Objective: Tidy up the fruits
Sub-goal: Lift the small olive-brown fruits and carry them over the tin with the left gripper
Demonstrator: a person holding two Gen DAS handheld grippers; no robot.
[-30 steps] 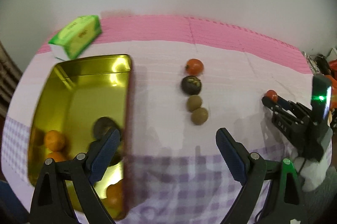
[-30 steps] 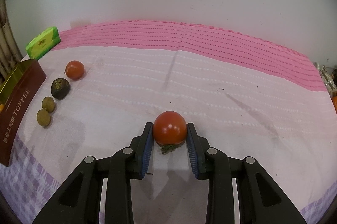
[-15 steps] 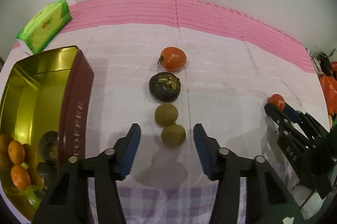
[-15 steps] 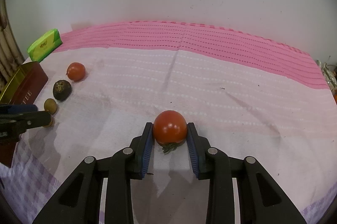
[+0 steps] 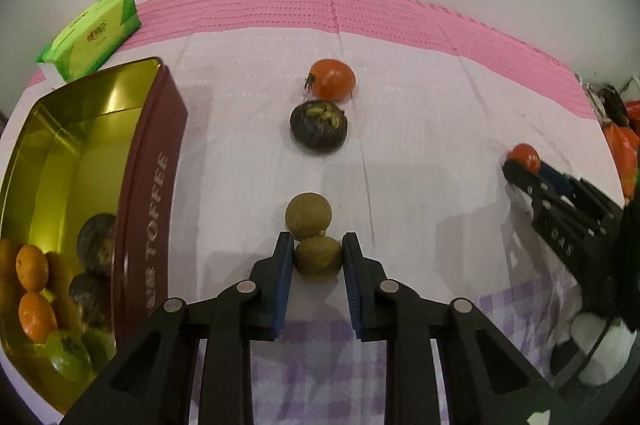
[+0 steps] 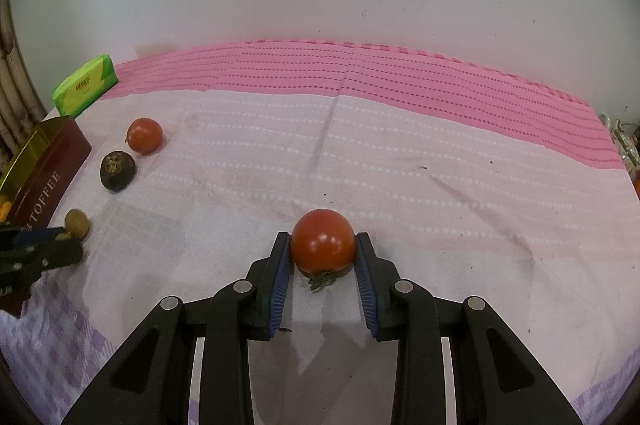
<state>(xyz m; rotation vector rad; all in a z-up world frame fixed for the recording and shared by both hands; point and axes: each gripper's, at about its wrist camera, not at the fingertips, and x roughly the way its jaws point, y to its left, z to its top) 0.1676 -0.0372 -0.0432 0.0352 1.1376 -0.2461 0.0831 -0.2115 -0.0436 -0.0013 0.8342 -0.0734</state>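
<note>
Nearest the left camera, a small brown-green fruit [image 5: 319, 257] is clamped between the pads of the left gripper [image 5: 317, 257] on the cloth [image 5: 420, 153], the pads set on its widest part. A twin fruit [image 5: 308, 215] is seen touching it just beyond, so the twin is likely to be nudged when the first is lifted. Both look light and firm-skinned, and a moderate squeeze across the middle is judged enough. Further out, a dark fruit [image 5: 319, 127] and a tomato [image 5: 332, 79] are lined up, close together. To the left, the tin [image 5: 160, 153] is seen open, with oranges [image 5: 32, 267] and other fruit already inside; beyond it a green packet [image 5: 93, 35] is lying. In the right view, a second tomato [image 6: 322, 241] is clamped between the pads of the right gripper [image 6: 322, 255], stem downward. It is judged smooth, soft and easily bruised, so a gentle hold at the equator is advised.
</note>
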